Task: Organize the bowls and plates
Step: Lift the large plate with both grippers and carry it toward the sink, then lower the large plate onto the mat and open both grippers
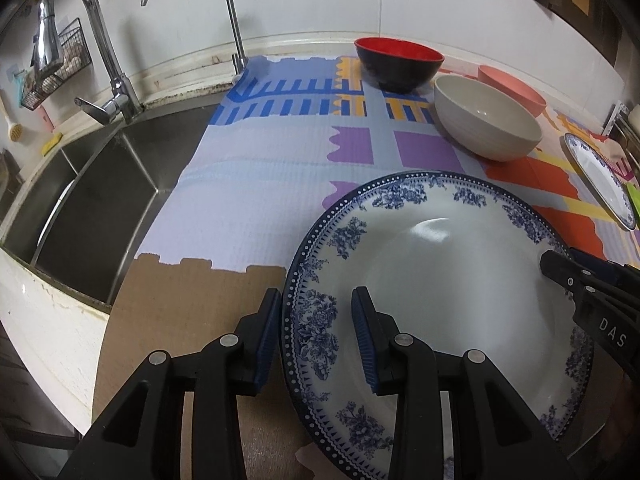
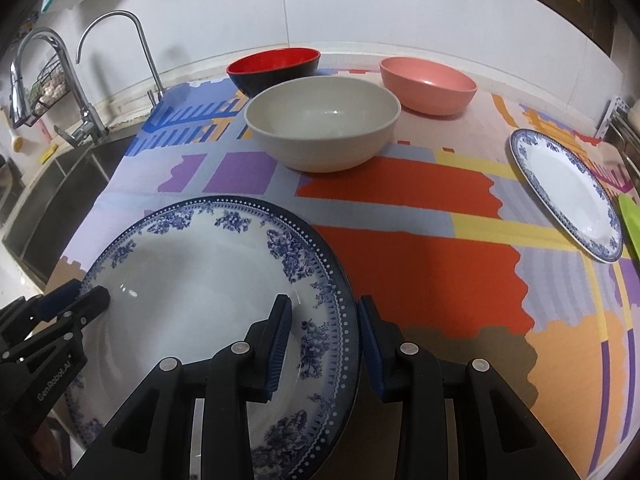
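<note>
The patterned mat (image 2: pixel 420 208) covers the counter beside the sink (image 1: pixel 96 200). A big blue-rimmed plate (image 1: pixel 440 280) sits near its front edge, and both grippers, left (image 1: pixel 316 336) and right (image 2: pixel 324 344), straddle opposite rims (jaws wide, not clamped). Behind stand three bowls: beige (image 2: pixel 320 128), pink (image 2: pixel 428 84), red (image 2: pixel 276 68).

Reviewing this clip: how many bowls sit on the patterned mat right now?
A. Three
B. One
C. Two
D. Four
A: the right wrist view shows a red-and-black bowl, a beige bowl in front of it, and a pink bowl to the right, all on the mat.
</note>
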The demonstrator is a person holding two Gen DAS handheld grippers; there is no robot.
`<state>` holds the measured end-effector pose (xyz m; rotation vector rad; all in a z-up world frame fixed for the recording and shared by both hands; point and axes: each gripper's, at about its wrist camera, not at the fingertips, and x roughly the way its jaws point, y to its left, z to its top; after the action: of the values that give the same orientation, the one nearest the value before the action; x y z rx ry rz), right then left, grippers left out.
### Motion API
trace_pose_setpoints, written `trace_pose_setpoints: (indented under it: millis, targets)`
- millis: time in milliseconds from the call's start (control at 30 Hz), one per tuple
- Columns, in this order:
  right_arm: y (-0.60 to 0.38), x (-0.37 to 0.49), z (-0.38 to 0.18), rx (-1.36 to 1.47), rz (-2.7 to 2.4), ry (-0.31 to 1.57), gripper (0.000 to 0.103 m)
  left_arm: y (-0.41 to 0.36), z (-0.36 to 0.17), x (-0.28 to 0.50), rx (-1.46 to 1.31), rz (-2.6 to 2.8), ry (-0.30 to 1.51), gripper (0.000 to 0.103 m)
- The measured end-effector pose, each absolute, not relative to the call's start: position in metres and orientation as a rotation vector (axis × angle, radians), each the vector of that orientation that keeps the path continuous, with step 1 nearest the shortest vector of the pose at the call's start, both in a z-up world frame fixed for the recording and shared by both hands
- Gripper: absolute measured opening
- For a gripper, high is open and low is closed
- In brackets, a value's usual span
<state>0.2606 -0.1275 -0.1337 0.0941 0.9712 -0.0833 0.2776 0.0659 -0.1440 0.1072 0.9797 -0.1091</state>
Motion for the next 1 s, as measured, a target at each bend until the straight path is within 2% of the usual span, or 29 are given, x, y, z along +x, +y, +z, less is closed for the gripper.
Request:
trace_pose_setpoints:
  millis: [233, 300, 333, 400, 467, 533, 633, 733, 867, 1000]
  targets:
    - [-0.127, 0.259, -0.138, 0.11, -0.087, 0.987, 0.036, 0.066, -0.147, 0.276, 0.111, -0.123, 0.992, 0.039]
    - [-0.128, 0.259, -0.139, 0.114, -0.088, 0.989, 0.036, 0.067, -0.147, 0.275, 0.102, -0.132, 0.987, 0.05]
    - [-0.128, 0.258, -0.139, 0.118, -0.088, 0.99, 0.036, 0.067, -0.146, 0.275, 0.101, -0.132, 0.983, 0.059]
    - [-0.128, 0.258, -0.139, 0.103, -0.1, 0.987, 0.036, 0.068, -0.141, 0.273, 0.104, -0.123, 0.958, 0.065]
    - [-0.13, 0.257, -0.137, 0.097, -0.12, 0.975, 0.037, 0.066, -0.136, 0.272, 0.114, -0.113, 0.933, 0.081]
    - [-0.133, 0.254, -0.132, 0.091, -0.152, 0.953, 0.046, 0.065, -0.128, 0.269, 0.125, -0.107, 0.898, 0.087]
    - [-0.135, 0.25, -0.123, 0.09, -0.172, 0.924, 0.046, 0.061, -0.115, 0.264, 0.135, -0.125, 0.847, 0.097]
    - [-0.139, 0.244, -0.114, 0.104, -0.186, 0.903, 0.048, 0.055, -0.101, 0.261, 0.141, -0.157, 0.808, 0.103]
    - [-0.146, 0.233, -0.102, 0.122, -0.216, 0.874, 0.053, 0.042, -0.085, 0.257, 0.151, -0.219, 0.769, 0.103]
    - [-0.158, 0.216, -0.087, 0.143, -0.269, 0.838, 0.064, 0.022, -0.072, 0.251, 0.173, -0.28, 0.744, 0.103]
